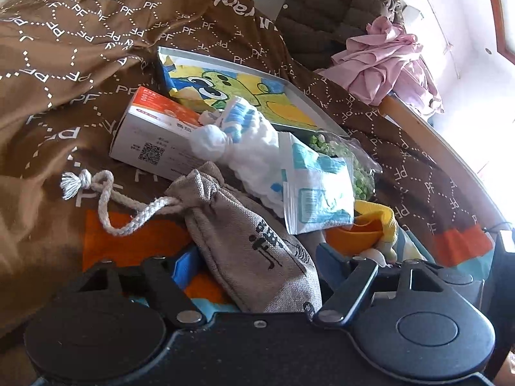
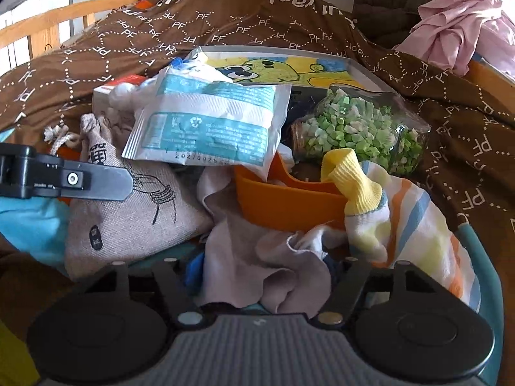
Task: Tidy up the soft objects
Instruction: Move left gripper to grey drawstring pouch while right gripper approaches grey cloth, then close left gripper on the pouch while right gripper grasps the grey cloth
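Grey linen drawstring pouch (image 1: 254, 241) between left gripper (image 1: 254, 263) jaws, pads apparently not yet pressing. Mauve cloth (image 2: 273, 267) between right gripper (image 2: 267, 273) jaws, grip unclear. Pinch mid-body, avoid cord (image 1: 106, 199), lift slowly clear of sachet (image 1: 317, 189).

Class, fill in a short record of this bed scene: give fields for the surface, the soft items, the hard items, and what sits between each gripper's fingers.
surface: brown patterned quilt
soft items: grey drawstring pouch; striped sock; pale cloth; pink garment
hard items: orange-and-white box; orange cup; cartoon picture book
packets: teal-and-white sachet; bag of green pieces
left gripper: the pouch lies between its fingers
right gripper: the pale cloth lies between its fingers
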`<state>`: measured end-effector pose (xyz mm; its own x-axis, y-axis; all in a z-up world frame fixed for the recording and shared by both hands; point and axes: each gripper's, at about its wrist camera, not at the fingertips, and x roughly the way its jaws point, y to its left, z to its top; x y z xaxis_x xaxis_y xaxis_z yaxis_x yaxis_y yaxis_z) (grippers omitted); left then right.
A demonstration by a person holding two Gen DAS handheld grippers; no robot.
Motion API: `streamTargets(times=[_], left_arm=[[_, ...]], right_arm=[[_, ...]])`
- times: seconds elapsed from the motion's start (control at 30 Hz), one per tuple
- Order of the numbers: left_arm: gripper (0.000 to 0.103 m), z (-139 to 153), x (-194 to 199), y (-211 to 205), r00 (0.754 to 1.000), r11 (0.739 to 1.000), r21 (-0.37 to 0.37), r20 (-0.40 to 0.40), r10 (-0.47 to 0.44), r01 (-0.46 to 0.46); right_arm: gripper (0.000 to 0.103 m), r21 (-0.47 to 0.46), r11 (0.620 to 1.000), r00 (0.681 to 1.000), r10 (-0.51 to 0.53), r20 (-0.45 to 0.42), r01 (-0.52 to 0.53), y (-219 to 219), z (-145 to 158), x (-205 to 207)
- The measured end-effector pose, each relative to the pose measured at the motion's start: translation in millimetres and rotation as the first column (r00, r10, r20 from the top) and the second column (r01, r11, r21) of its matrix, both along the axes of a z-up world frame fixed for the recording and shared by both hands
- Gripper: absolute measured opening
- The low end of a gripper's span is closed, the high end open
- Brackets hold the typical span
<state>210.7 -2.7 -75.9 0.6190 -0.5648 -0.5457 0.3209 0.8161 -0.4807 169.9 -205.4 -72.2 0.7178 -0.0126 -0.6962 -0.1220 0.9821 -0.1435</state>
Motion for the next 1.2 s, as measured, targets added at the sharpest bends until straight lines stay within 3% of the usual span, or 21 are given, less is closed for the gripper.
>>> streamTargets(times=[0.13,0.67,0.77,0.9,1.07,1.2], left_arm=[[0.075,-0.7,-4.0,-5.3,1.0,1.0,0.006,0.003,-0.016,0.016],[0.04,-9.0,-13.7,-18.7,0.998,0.997,0.048,-0.018,-0.056,0.056],[0.038,-12.2,-16.5,-21.5,0.999,0.997,0.062,-0.014,-0.047,0.048],[0.034,-12.6,-16.9,-21.7,0.999,0.997,0.07,-0.011,-0.041,0.042],[0.019,-12.2,-21.4,-19.2,0.999,0.998,0.051,-0.021,-0.031,0.032],[0.017,-7.6,-32.7,-17.6,1.0,0.999,0.053,-0.016,-0.004,0.005]], right_arm=[[0.063,-0.031,1.0,1.0,0.002,0.001,-0.002,3.3,0.4,-1.3],[0.022,-0.155,0.987,0.999,0.034,0.004,-0.033,20.4,1.5,-10.0],[0.015,-0.166,0.985,0.999,0.047,0.015,-0.043,22.3,3.1,-12.7],[0.011,-0.161,0.985,0.997,0.069,0.029,-0.064,24.3,7.4,-19.5],[0.008,-0.145,0.984,0.992,0.111,0.058,-0.102,29.4,15.1,-36.3],[0.008,-0.108,0.987,0.985,0.131,0.109,-0.119,29.6,27.3,-52.6]])
